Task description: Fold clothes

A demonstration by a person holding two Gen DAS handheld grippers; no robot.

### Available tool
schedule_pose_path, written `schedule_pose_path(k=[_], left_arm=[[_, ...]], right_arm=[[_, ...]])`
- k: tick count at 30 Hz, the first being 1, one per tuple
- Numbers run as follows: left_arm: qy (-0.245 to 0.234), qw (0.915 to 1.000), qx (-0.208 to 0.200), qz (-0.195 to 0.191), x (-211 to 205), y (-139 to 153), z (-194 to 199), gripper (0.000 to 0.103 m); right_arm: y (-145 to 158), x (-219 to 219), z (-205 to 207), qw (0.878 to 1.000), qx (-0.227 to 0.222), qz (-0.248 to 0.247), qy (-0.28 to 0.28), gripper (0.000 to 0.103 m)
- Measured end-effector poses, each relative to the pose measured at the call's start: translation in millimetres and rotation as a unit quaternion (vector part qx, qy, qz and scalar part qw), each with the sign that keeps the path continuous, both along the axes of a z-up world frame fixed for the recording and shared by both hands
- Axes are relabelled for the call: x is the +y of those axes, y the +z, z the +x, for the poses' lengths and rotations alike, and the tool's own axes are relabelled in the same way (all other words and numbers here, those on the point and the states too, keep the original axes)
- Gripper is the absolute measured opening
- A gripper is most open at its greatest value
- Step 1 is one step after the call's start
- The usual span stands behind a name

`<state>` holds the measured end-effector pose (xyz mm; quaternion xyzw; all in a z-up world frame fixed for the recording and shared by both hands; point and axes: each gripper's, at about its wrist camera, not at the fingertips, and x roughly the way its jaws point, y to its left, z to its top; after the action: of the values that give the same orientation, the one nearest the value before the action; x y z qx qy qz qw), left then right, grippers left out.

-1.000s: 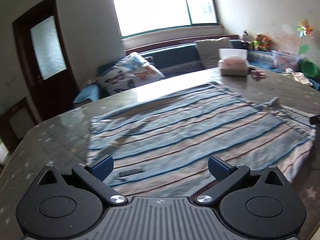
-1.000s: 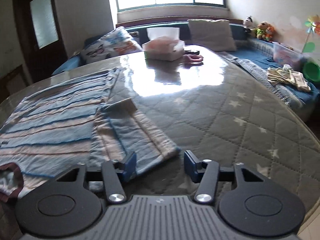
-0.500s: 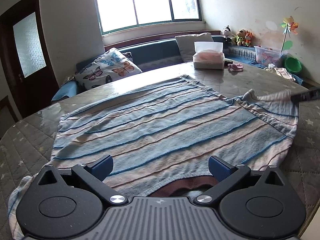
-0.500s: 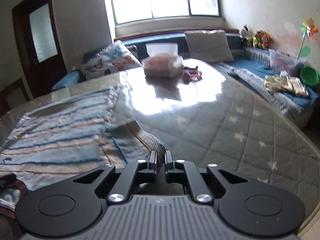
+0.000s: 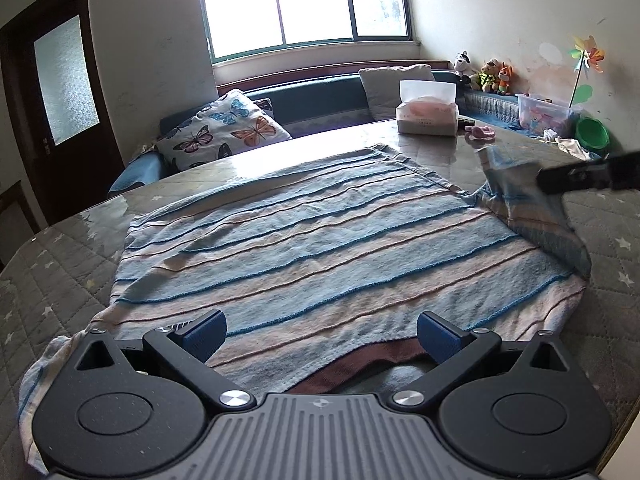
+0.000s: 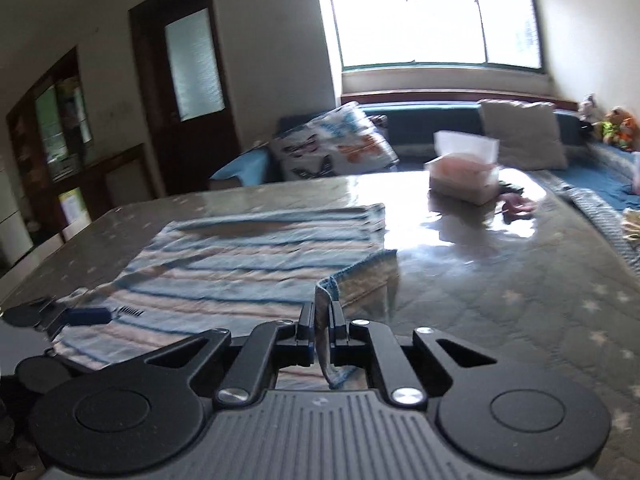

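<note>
A blue and beige striped shirt (image 5: 320,240) lies spread flat on the quilted table (image 5: 60,272); its brown collar (image 5: 360,364) is at the near edge. My left gripper (image 5: 320,330) is open and empty, low over the collar end. My right gripper (image 6: 321,316) is shut on the shirt's sleeve (image 6: 360,276) and holds it lifted off the table. In the left wrist view the right gripper (image 5: 588,174) enters from the right with the raised sleeve (image 5: 516,184). The left gripper (image 6: 76,316) also shows at the left of the right wrist view.
A tissue box (image 5: 426,114) and a small pink item (image 5: 480,132) sit at the table's far side. A bench with a butterfly pillow (image 5: 224,132) and a grey cushion (image 5: 392,82) runs under the window. Toys and a green bowl (image 5: 592,132) are at the right.
My right gripper closed on the sleeve and has lifted it up and swung left. My left gripper has drawn back toward the collar end and stays open.
</note>
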<state>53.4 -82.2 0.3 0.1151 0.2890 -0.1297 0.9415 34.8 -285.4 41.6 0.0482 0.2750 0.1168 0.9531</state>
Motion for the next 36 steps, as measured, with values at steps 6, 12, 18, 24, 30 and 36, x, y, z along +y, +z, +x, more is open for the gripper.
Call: schedule_pose_path(k=[6, 12, 18, 24, 30, 36], left_arm=[[0.002, 1.0000, 0.003, 0.001, -1, -1, 1, 0.103], [-0.001, 1.0000, 0.004, 0.001, -4, -1, 5, 0.103], [-0.017, 0.9998, 0.002, 0.003, -20, 1, 12, 0.103], [-0.034, 0.9994, -0.001, 0.005, -36, 3, 19, 0.103], [-0.050, 0.9987, 0.004, 0.011, -51, 0, 25, 0.103], [-0.053, 0.9982, 0.011, 0.024, -54, -10, 27, 0.103]], right_arm=[[-20, 22, 11, 0.999, 0.030, 0.007, 0.045, 0.014], [-25, 18, 16, 0.998, 0.040, -0.005, 0.050, 0.015], [-33, 1, 45, 0.997, 0.057, -0.037, 0.028, 0.015], [-39, -3, 79, 0.996, 0.063, -0.058, 0.031, 0.015], [-50, 0, 101, 0.994, 0.070, -0.074, 0.028, 0.015], [-48, 5, 97, 0.993, 0.065, -0.089, 0.034, 0.020]])
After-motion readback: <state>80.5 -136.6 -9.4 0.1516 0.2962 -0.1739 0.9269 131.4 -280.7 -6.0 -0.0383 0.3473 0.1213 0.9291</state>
